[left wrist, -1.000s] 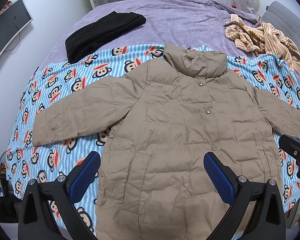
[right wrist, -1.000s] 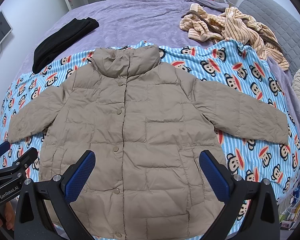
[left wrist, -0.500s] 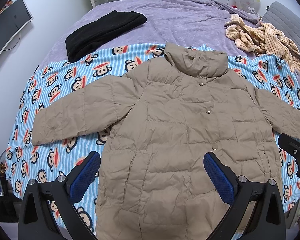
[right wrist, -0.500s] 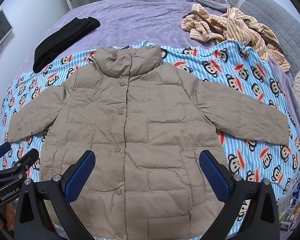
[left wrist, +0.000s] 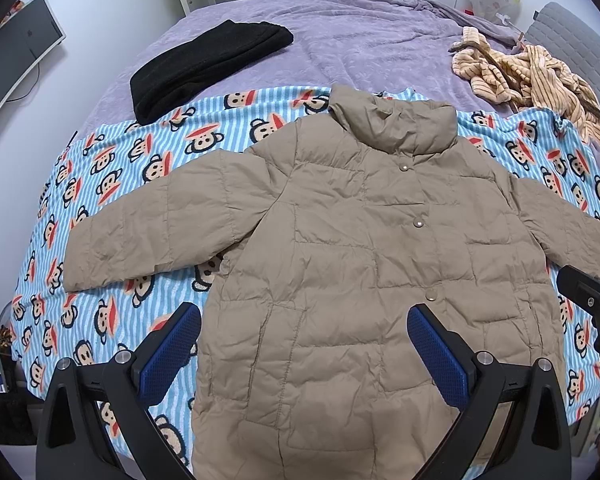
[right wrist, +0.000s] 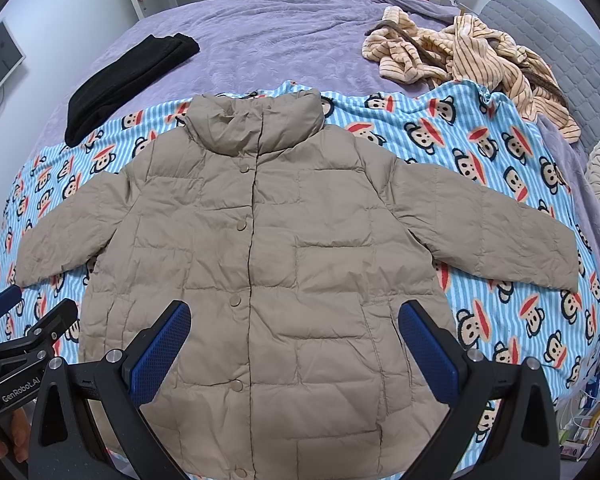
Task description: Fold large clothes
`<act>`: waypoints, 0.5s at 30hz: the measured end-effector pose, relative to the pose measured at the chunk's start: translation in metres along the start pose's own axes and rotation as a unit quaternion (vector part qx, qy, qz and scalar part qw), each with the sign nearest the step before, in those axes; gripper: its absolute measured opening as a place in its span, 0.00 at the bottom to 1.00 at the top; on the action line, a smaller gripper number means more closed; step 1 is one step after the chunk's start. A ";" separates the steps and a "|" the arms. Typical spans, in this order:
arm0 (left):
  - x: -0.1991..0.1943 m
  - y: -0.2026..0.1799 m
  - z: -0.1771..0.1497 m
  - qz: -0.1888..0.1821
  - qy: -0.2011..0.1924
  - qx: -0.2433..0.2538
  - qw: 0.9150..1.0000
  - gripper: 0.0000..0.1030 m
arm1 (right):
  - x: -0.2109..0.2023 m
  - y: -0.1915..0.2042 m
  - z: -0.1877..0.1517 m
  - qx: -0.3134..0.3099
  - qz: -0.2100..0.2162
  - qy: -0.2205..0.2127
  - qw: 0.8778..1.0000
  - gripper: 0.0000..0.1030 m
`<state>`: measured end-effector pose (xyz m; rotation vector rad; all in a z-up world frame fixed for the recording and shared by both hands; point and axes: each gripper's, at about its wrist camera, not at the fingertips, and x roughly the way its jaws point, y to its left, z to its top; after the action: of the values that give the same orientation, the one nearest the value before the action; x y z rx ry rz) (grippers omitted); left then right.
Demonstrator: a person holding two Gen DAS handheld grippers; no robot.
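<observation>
Jacket (left wrist: 352, 264) lies flat, collar-to-hem axis running away from both released tools: left tool (left wrist: 304, 356) nearer left sleeve (left wrist: 152, 228), right tool (right wrist: 294, 354) nearer right.

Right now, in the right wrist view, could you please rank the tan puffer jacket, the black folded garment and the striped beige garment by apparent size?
1. Tan puffer jacket, by far.
2-3. Striped beige garment and black folded garment: similar, unranked.
</observation>
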<state>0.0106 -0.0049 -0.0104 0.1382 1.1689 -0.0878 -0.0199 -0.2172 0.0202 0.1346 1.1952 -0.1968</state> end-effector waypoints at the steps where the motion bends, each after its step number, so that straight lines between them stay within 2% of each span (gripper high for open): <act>1: 0.000 0.000 0.001 0.000 0.000 0.000 1.000 1.00 | 0.001 0.001 0.000 0.000 0.000 0.000 1.000 1.00; 15: 0.000 0.000 0.000 -0.001 0.001 -0.002 1.000 1.00 | 0.000 0.001 0.000 0.000 0.000 0.001 1.000 1.00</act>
<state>0.0104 -0.0045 -0.0105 0.1340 1.1703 -0.0869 -0.0195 -0.2166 0.0198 0.1339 1.1979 -0.1966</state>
